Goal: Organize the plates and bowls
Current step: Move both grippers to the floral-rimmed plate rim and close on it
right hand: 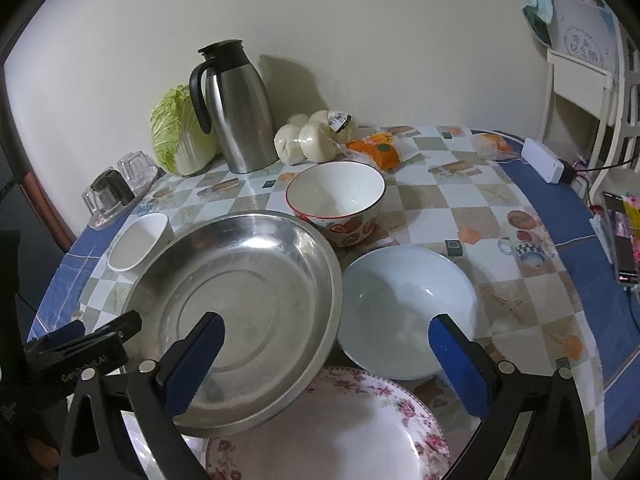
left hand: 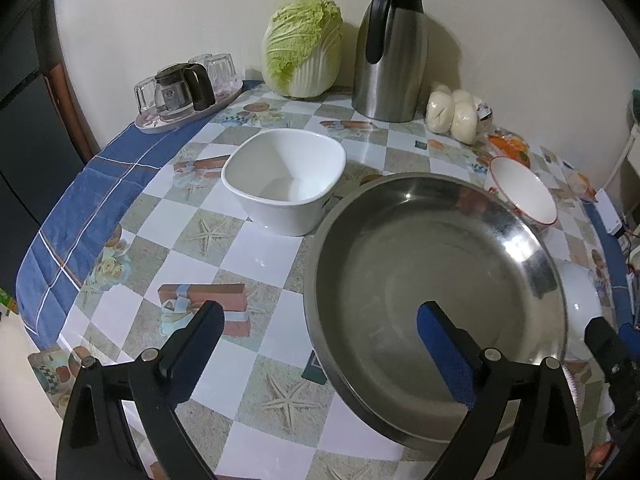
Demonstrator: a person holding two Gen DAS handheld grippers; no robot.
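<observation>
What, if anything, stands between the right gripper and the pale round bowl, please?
Nothing visible does. The right gripper is open above the gap between the steel pan and the pale bowl, with the floral plate beneath it.

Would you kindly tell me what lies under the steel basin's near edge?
The steel basin overlaps the floral plate, resting on its rim. How far the plate extends beneath is hidden.
</observation>
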